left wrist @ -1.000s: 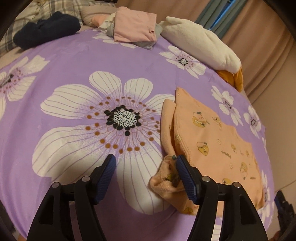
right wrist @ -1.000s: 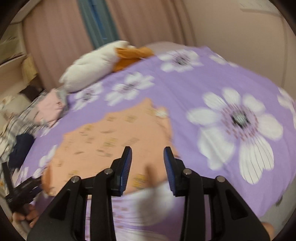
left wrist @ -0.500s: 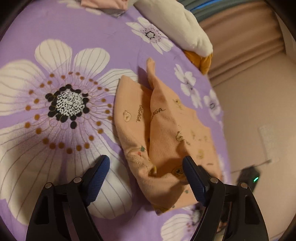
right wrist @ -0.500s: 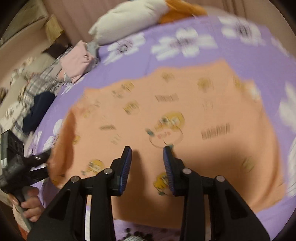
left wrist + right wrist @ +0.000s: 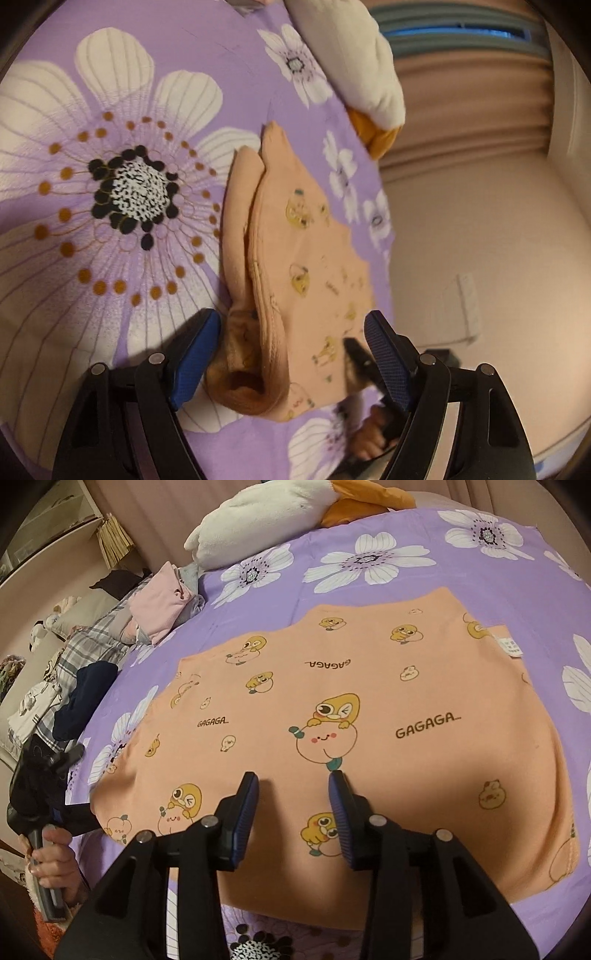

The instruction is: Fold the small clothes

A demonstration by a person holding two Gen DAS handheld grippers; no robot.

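Observation:
An orange child's garment printed with cartoon ducks and "GAGAGA" lies spread on the purple flowered bedsheet. My right gripper is open and empty, hovering just above the garment's middle. In the left wrist view the garment shows edge-on, with a rumpled sleeve end at its near side. My left gripper is open, its jaws standing either side of that rumpled end, not closed on it. The left gripper also shows in the right wrist view at the garment's left edge.
A white and orange plush pillow lies at the far edge of the bed. A pile of folded pink and grey clothes and a dark navy garment lie at the left. A wall runs beside the bed.
My right gripper has moved lower and closer over the garment. My left gripper has moved in so the garment's rumpled end sits between its jaws. The garment lies flatter.

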